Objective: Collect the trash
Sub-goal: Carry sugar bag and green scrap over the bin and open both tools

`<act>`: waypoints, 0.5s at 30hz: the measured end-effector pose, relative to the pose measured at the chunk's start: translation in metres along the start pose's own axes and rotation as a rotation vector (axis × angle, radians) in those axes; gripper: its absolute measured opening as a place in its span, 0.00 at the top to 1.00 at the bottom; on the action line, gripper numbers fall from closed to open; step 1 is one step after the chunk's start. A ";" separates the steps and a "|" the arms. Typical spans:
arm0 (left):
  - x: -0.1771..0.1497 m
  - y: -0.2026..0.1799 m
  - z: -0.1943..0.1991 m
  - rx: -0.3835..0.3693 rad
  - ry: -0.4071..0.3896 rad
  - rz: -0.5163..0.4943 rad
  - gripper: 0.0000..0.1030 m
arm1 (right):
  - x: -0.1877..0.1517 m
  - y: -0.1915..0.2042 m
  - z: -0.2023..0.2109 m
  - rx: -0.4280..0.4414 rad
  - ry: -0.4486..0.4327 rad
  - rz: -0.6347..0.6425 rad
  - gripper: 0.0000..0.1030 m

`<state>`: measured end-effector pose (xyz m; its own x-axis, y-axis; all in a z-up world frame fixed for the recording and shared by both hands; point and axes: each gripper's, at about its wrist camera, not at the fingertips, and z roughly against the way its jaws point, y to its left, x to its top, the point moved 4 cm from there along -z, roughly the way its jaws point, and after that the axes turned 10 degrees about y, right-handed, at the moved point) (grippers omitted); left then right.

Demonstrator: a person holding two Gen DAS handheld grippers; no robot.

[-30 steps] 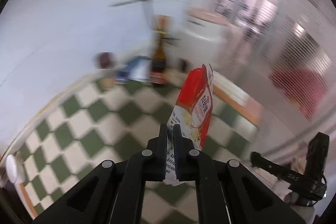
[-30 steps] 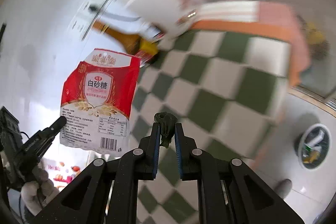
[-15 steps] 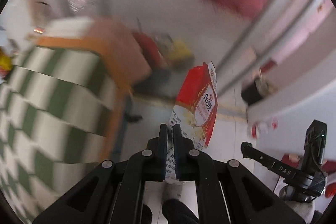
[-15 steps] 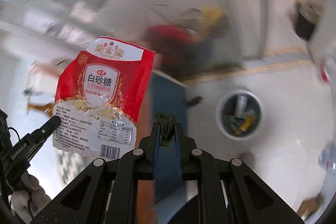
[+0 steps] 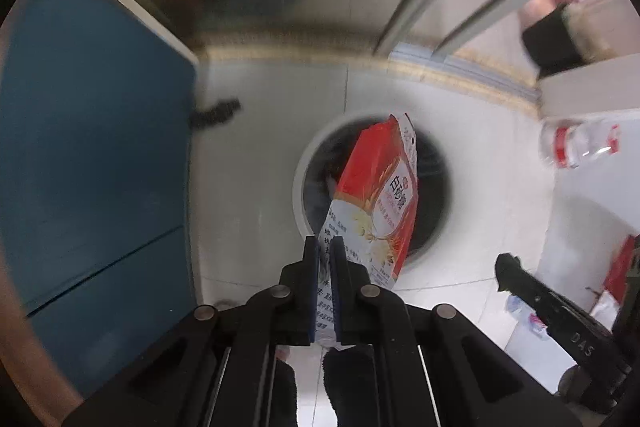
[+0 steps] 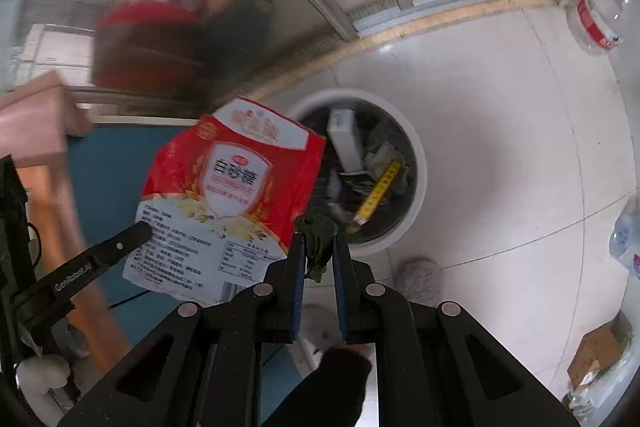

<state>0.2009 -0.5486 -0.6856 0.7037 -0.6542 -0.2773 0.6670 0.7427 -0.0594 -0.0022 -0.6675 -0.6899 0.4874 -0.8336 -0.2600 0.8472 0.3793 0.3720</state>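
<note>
1 bin (image 6: 418, 163), white-rimmed, on the floor far ahead of you, trash inside | 1 red sugar bag (image 5: 378, 203) over the bin, pinched at its bottom edge in your left gripper (image 5: 325, 251) | 1 dark green scrap (image 6: 316, 239) clamped in your right gripper (image 6: 318, 247) | 2 bottles (image 6: 600, 15) far right

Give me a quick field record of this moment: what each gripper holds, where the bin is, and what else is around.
left gripper: shut on red sugar bag, held over the bin
right gripper: shut on dark green scrap
trash bin: white rim, on floor below, already holds trash
bin contents: white box, yellow strip
nearby: plastic bottle on floor, blue panel at left
</note>
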 end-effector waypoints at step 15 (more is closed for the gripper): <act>0.053 -0.035 -0.125 0.051 0.155 -0.068 0.96 | 0.078 -0.062 -0.142 -0.071 0.097 -0.023 0.86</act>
<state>0.1841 -0.5916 -0.8181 0.6130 -0.6696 -0.4193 0.7261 0.6867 -0.0351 0.0136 -0.6989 -0.8598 0.4829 -0.8009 -0.3539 0.8695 0.3908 0.3021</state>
